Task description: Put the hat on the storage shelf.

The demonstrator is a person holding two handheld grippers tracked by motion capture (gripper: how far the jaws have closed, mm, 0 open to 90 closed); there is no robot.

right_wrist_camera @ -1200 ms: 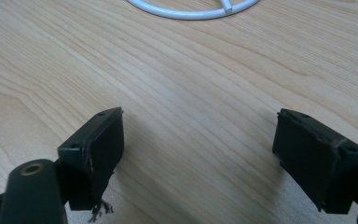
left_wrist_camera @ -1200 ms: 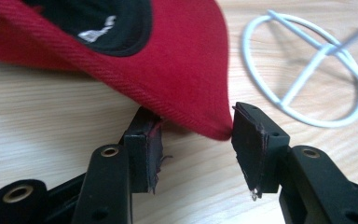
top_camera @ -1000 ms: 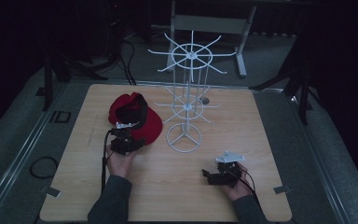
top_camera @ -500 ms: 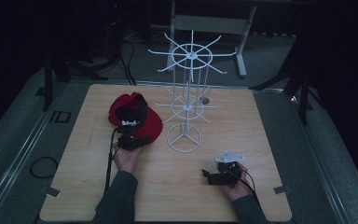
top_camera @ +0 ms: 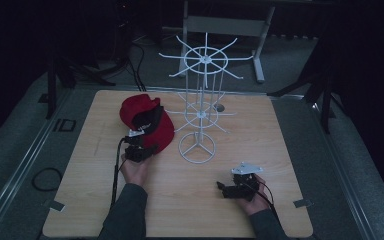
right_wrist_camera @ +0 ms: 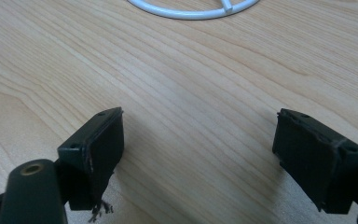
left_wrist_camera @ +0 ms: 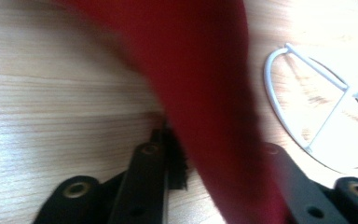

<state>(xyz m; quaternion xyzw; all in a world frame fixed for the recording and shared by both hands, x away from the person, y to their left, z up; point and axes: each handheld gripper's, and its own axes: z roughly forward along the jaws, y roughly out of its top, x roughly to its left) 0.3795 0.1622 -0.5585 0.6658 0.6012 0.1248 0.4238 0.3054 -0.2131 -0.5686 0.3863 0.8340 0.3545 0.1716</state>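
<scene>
Two grippers work over a pale wooden table, and the step in hand looks like taking hold of the cap so it can go onto the stand. At the left, the red fabric baseball cap lies on the table just beside the stand's base, its brim toward the person. The left gripper sits at that brim; its jaws have just been closing, and in the left gripper view the red brim lies between them, so they appear clamped on it, though blur leaves the pad contact uncertain. In the middle stands the white wire display rack with radiating hooks, nothing hanging on it. At the right, the right gripper rests low on the table, jaws spread wide with nothing between them. Next, I judge, the cap must be lifted cleanly and carried toward a hook without snagging the wires.
</scene>
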